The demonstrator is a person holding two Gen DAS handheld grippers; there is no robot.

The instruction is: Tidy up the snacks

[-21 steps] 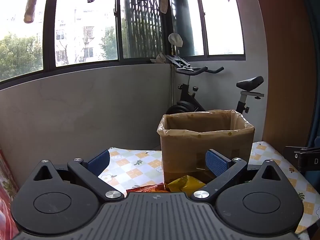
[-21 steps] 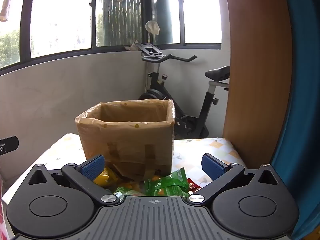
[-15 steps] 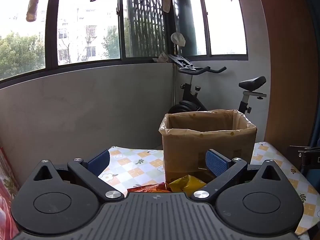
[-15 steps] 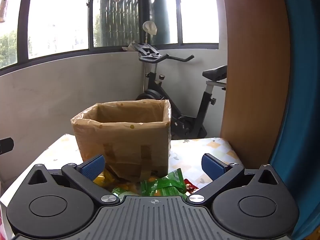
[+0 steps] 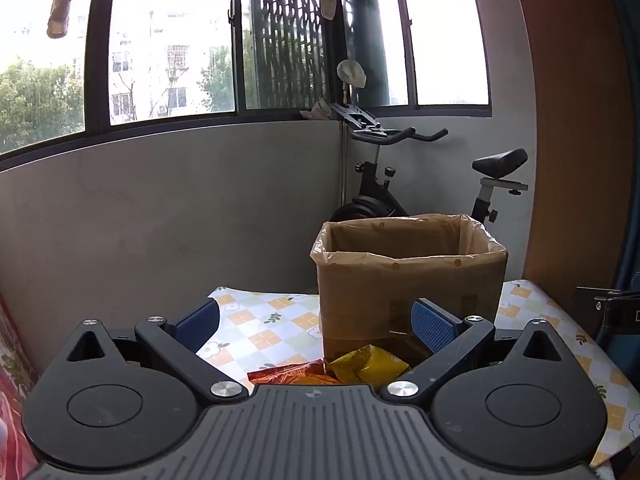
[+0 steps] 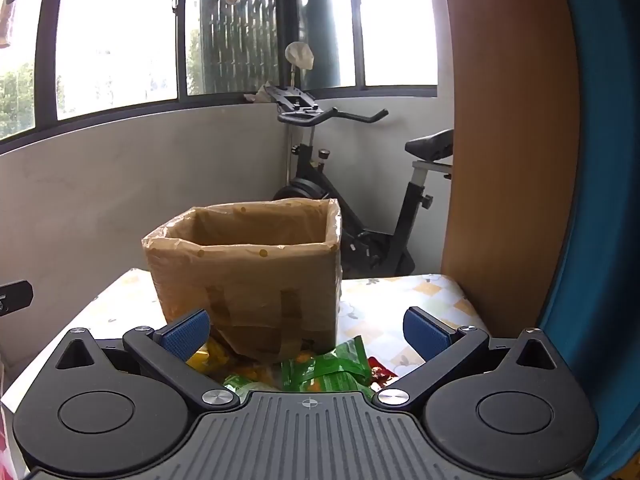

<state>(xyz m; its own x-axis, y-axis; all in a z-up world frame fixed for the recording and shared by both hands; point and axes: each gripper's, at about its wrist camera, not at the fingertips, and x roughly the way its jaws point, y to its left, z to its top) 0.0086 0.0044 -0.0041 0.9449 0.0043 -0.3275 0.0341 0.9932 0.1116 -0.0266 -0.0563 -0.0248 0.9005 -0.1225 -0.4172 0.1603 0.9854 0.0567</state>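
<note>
Left wrist view: the left gripper [image 5: 316, 324] fills the lower part of the frame, level and pointing forward over the bench [image 5: 256, 332], its two blue-padded fingers [image 5: 198, 323] spread wide and holding nothing. Just past the gripper body, at 6 o'clock between the fingers, lie an orange-red snack packet [image 5: 290, 374] and a yellow snack packet [image 5: 370, 364], side by side on the checked, flower-printed cloth. Beyond them, at about 1 o'clock, stands an open cardboard box [image 5: 408, 280] lined with a clear plastic bag; the yellow packet lies at its base. At 3 o'clock, at the frame's edge, a dark piece of the other gripper shows. Farther back are a grey wall, an exercise bike [image 5: 404, 176] and tall windows with clothes hanging above.

Right wrist view: the right gripper [image 6: 306, 332] is also level and aimed forward, fingers [image 6: 186, 330] released and wide apart, nothing between them. Close in at 6 o'clock lies a green snack packet [image 6: 324, 368], with a red snack packet [image 6: 378, 372] beside it toward 5 o'clock and the yellow snack packet [image 6: 200, 358] toward 7 o'clock, partly hidden by the left finger. Straight ahead at 12 o'clock is the cardboard box [image 6: 248, 276], patched with strips of tape, the packets clustered at its front foot. Behind it stand the exercise bike [image 6: 352, 196] and the windows; a wooden panel [image 6: 508, 140] rises at 2 o'clock.
</note>
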